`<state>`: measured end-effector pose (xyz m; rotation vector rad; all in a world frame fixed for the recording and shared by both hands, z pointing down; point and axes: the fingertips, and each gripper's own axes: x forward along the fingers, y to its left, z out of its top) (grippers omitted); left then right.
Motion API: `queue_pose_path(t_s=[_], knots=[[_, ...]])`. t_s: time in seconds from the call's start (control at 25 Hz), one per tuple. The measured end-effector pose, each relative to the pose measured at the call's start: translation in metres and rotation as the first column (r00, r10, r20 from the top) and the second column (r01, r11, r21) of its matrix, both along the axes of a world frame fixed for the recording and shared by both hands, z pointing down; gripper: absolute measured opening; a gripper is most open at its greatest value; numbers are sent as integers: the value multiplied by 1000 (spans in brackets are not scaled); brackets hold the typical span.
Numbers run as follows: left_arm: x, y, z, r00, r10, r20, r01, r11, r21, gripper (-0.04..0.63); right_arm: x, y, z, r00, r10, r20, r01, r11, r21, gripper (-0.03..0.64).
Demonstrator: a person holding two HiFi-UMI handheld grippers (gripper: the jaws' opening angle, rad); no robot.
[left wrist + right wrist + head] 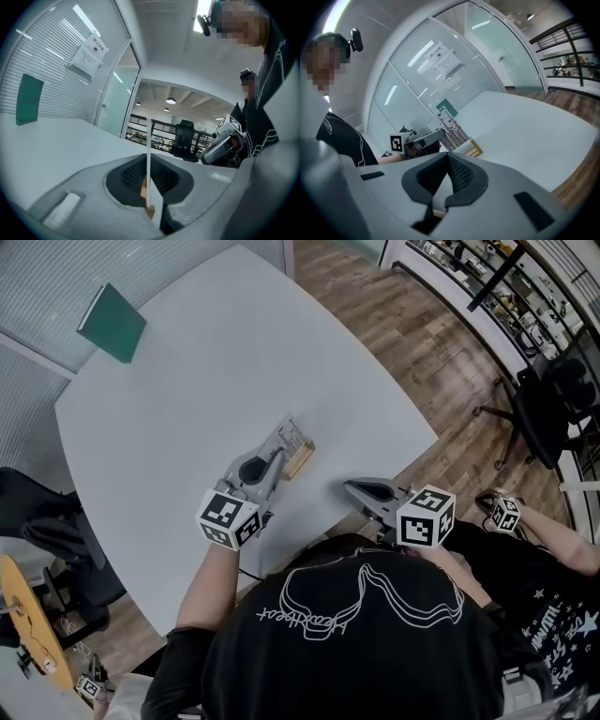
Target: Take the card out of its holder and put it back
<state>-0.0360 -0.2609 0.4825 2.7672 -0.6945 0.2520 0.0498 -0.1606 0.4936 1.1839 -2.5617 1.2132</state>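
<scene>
A white printed card (291, 437) stands upright at a small wooden holder (301, 462) near the middle of the white table (187, 381). My left gripper (279, 457) is shut on the card's near edge. In the left gripper view the card (148, 154) shows as a thin white line between the pads, its foot on the wood (149, 213); I cannot tell whether it sits in the slot. My right gripper (349, 486) hovers by the table's front edge, shut and empty. The right gripper view (448, 157) looks across at the card (452, 129) and the holder (474, 149).
A green book (112, 322) lies at the table's far left corner. A black office chair (553, 399) stands on the wooden floor to the right. Another person's arm holding a marker cube (504, 513) is at the right. Glass walls lie beyond the table.
</scene>
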Motion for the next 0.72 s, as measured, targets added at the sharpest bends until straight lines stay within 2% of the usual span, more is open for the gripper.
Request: queue_pose_path(t_s=[0.16,0.6,0.72], knots=[[-2,0,0,1000,-8,1,8,1000,2,25,-1,-4,2,1000,-2,-2,2,1000,-5,9],[6,2,24,999,-24,23,26,998,-53,25,-2,-9,7,1000,-19,0,19,1000,-19,9],[9,4,32,999,-12,48,15,998,-63,26,-2,-10,10,1000,-22,4,22,999,-25,9]])
